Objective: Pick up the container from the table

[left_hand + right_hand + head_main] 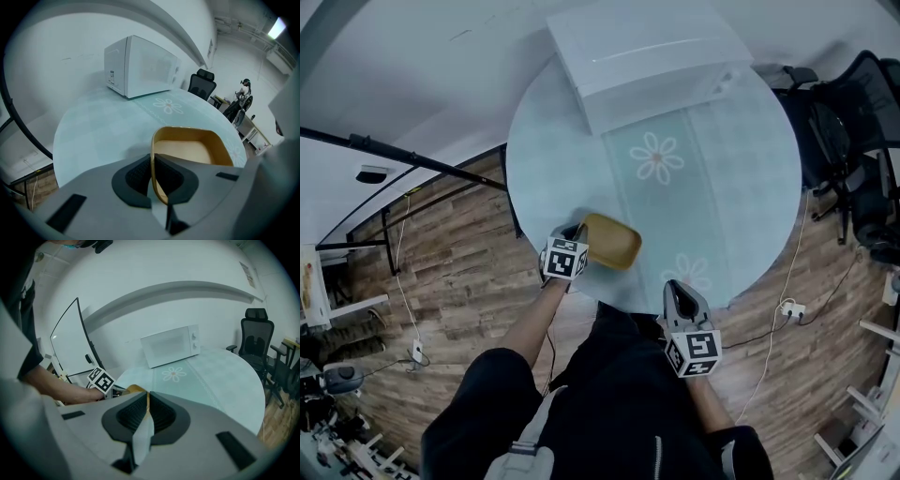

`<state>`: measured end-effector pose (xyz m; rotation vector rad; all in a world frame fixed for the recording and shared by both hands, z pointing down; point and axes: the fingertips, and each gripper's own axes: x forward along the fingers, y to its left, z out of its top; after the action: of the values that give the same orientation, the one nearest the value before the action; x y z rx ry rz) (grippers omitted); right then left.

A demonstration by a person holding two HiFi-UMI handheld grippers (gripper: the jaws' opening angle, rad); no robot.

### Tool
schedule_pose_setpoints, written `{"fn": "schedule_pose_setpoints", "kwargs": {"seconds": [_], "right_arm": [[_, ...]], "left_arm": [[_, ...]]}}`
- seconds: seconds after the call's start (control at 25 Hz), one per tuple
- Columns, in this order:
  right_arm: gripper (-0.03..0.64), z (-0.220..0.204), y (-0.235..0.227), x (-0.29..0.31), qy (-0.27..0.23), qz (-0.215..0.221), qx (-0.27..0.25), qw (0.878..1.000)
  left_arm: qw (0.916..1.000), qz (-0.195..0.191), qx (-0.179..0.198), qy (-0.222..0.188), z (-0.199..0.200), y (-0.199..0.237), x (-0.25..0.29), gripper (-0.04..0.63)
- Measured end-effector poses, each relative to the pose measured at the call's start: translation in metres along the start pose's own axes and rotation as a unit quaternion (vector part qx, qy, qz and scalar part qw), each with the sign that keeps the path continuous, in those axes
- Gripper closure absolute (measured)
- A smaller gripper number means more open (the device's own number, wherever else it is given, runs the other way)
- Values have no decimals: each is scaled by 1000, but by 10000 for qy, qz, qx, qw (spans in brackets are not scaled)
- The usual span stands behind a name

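A shallow yellow-brown container (614, 242) sits near the front left edge of the round pale-blue table (750, 169). My left gripper (578, 230) is shut on the container's left rim. In the left gripper view the thin wall of the container (187, 150) stands pinched between the two dark pads of the left gripper (151, 161). My right gripper (680, 291) hovers at the table's near edge, right of the container, shut with nothing in it. The right gripper view shows the right gripper (147, 397) with pads together, and beyond it a bit of the container (132, 388).
A white microwave (647, 52) stands at the table's far side, also seen as the microwave (140, 68) in the left gripper view. Flower prints mark the tabletop. Black office chairs (853, 141) stand to the right. A wooden floor surrounds the table.
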<state>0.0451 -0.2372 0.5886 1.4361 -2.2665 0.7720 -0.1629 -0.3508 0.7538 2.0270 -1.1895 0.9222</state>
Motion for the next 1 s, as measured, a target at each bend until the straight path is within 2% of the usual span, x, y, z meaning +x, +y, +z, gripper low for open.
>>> {"fn": "schedule_pose_setpoints", "kwargs": {"seconds": [0.24, 0.6, 0.76, 1.0], "right_arm": [[591, -4, 1, -5, 13, 38, 27, 10000], [591, -8, -1, -17, -25, 96, 41, 9999], [591, -8, -3, -23, -80, 192, 178, 9996], [592, -4, 4, -30, -184, 441, 6, 9989]], "left_arm": [[9998, -95, 108, -106, 10, -15, -12, 577], [9982, -202, 222, -527, 40, -41, -46, 577], [9975, -178, 256, -631, 43, -52, -62, 577], [9965, -60, 289, -785, 42, -68, -91, 577]]}}
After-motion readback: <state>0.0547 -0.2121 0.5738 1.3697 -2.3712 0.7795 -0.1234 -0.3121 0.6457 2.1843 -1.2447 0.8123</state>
